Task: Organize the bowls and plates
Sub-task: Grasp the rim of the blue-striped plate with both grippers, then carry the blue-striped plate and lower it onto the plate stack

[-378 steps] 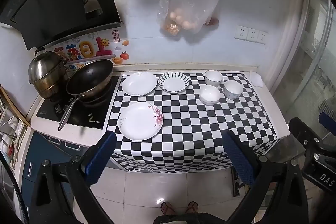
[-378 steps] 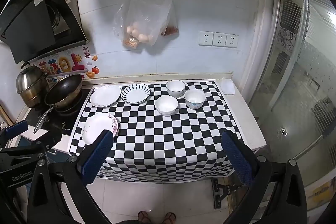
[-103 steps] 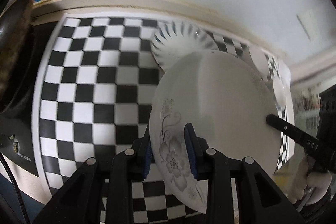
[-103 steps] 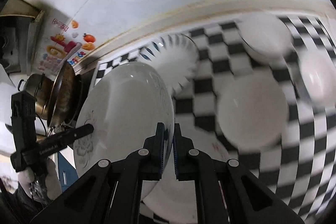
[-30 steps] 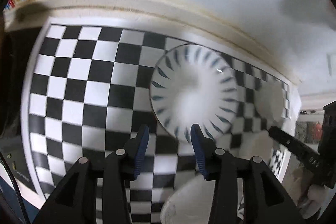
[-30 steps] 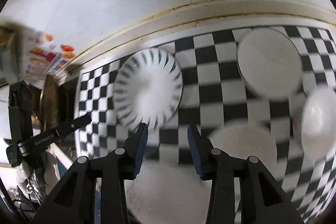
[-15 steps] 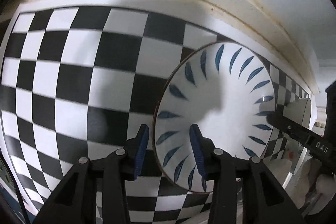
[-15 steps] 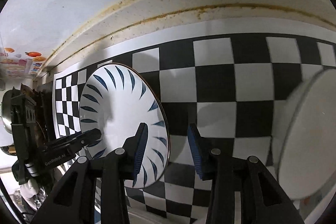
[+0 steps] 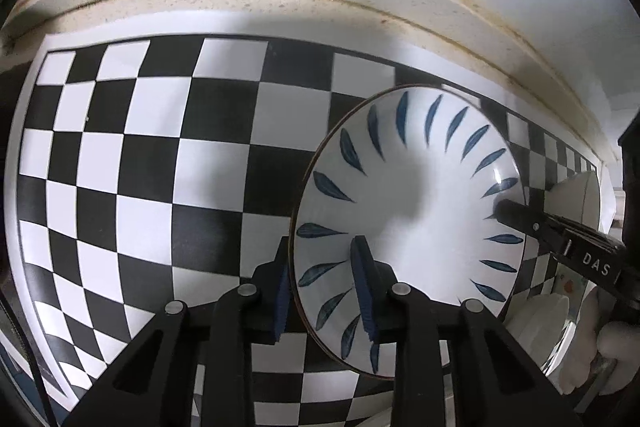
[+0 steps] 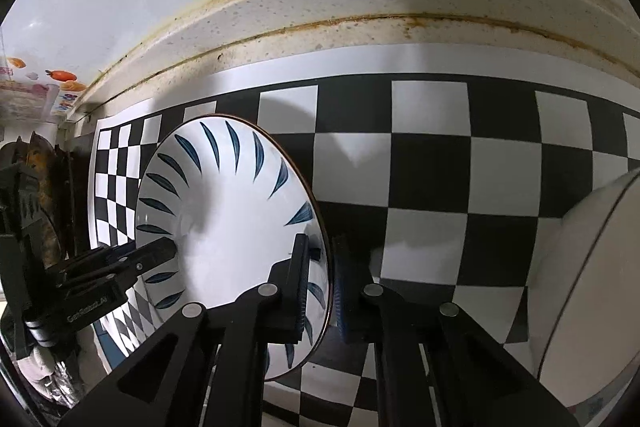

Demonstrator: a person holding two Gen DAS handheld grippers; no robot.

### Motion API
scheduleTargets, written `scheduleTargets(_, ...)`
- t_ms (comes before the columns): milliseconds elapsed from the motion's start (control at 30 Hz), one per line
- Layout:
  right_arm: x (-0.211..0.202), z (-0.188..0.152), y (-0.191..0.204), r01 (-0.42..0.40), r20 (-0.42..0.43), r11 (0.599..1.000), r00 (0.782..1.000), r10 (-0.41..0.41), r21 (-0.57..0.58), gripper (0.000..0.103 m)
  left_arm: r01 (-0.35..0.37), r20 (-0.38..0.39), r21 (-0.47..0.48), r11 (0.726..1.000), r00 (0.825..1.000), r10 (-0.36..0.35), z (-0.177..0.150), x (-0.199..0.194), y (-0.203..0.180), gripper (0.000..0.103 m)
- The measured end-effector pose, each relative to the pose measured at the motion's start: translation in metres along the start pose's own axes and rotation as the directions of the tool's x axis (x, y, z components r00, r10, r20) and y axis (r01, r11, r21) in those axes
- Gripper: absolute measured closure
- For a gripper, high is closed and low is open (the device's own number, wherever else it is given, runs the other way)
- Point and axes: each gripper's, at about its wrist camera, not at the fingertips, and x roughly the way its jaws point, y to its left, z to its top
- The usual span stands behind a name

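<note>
Left gripper (image 9: 322,289) and right gripper (image 10: 323,281): 2 pairs of fingers pinching opposite rims of striped plate (image 9: 416,211), near countertop's back edge.

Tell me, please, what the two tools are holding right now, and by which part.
Both straddle the rim of the blue-leaf plate on opposite sides: the left tool on its left edge, the right tool on its right edge. Whether they are fully clamped cannot be told.

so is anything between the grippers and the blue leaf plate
Nothing visible. The left gripper straddles the near rim of the blue leaf plate, and the right gripper straddles its opposite rim. A white bowl sits off to the right, apart.
</note>
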Motion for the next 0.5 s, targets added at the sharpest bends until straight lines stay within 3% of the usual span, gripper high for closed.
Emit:
scheduleTargets(200, -0.021, -0.013, 0.001, -0.02, 0.033, 1.0, 0.999, 0.02, -0.001, 0.09, 0.017, 0.039, 0.008, 1.0, 0.999, -0.017, -0.017, -0.026, -0.007, 0.077)
scheduleTargets(500, -0.087, -0.056, 0.009, -0.05, 0.12, 0.999, 0.991, 0.052, -0.018, 0.091, 0.041, 0.101, 0.062, 0.997, 0.994, -0.047, -0.055, -0.077, -0.021, 0.077)
